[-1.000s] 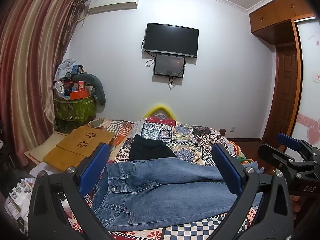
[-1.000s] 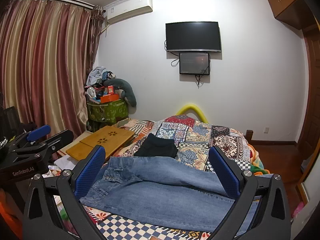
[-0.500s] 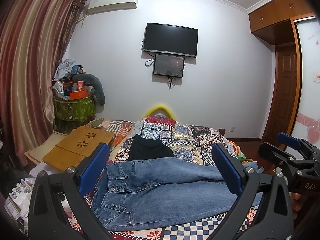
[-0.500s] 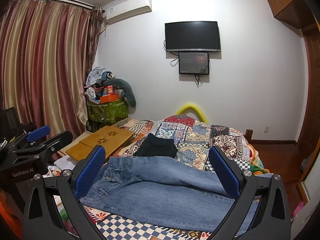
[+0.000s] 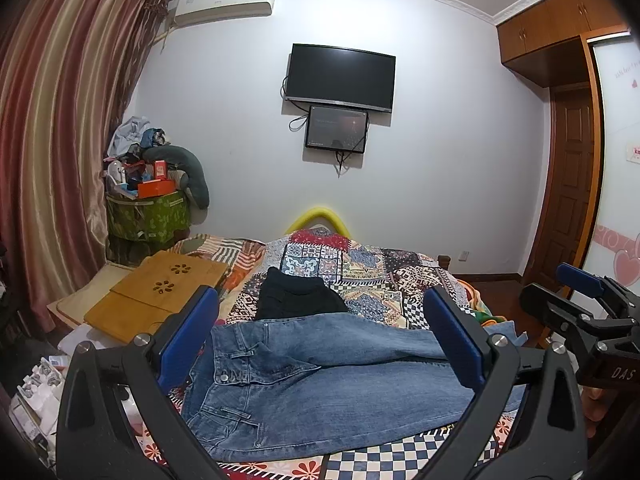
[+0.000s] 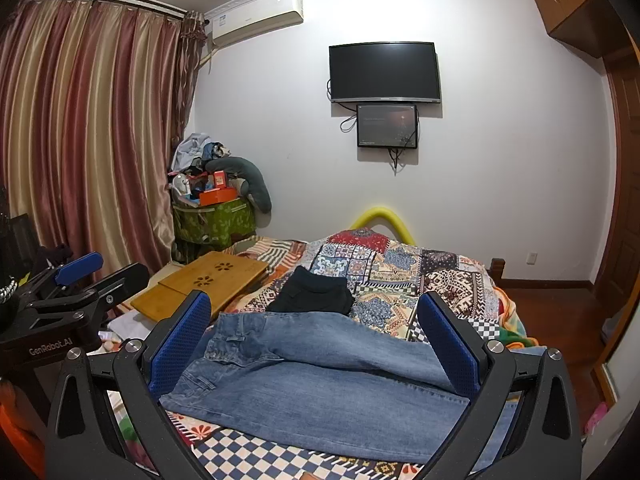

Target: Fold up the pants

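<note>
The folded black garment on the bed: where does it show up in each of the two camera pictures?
Left wrist view: black garment lies centre, just behind the jeans.
Right wrist view: black garment lies centre, again just beyond the jeans.
Shared landmark: the wall television hangs above it.

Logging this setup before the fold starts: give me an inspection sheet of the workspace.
Surface: bed with a patchwork quilt.
Job's things: blue jeans lying across the near end, waistband left, one leg over the other.
Clutter: dark folded garment behind the jeans; wooden lap desk at left.
Grippers: left gripper and right gripper open, holding nothing.
Cables: wires hang below the wall screens.
Surroundings: curtains, air conditioner, piled green bin.
</note>
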The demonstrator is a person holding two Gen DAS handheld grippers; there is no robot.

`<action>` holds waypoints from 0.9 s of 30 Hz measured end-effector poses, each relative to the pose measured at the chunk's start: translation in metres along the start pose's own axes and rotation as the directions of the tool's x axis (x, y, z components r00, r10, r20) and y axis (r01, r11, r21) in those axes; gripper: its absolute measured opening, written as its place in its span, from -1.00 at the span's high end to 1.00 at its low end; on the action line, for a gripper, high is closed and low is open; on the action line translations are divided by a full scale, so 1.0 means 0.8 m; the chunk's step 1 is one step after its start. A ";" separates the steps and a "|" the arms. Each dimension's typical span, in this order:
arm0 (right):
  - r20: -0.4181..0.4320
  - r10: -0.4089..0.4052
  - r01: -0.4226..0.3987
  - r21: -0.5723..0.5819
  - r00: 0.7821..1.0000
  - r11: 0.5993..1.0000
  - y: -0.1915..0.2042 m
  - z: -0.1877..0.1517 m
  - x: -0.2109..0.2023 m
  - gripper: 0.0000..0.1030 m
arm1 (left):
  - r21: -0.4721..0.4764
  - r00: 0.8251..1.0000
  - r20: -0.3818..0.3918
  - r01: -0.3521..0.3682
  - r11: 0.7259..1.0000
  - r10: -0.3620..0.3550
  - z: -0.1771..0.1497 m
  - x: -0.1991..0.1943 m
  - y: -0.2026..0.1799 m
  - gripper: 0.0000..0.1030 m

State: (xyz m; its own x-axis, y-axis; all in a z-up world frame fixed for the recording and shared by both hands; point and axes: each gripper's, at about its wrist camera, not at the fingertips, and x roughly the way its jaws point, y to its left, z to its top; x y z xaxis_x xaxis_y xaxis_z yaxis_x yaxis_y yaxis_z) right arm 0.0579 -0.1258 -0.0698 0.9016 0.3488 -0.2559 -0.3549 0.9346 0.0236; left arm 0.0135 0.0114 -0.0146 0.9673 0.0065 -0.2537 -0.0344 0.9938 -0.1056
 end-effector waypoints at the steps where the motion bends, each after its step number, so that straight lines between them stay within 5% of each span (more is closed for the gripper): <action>1: 0.000 0.000 0.000 0.000 1.000 1.000 0.000 0.000 0.000 -0.99 | 0.001 1.000 0.000 0.000 1.000 0.000 0.001 0.000 0.000 -1.00; 27: 0.001 -0.002 0.002 -0.001 1.000 1.000 -0.003 -0.003 0.001 -0.99 | 0.006 1.000 0.004 -0.007 1.000 0.007 0.001 0.001 -0.001 -1.00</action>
State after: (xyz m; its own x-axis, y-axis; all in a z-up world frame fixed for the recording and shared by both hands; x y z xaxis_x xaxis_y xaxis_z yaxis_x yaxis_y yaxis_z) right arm 0.0587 -0.1277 -0.0724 0.9024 0.3475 -0.2546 -0.3539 0.9350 0.0219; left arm 0.0143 0.0106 -0.0143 0.9681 0.0143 -0.2501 -0.0400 0.9944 -0.0978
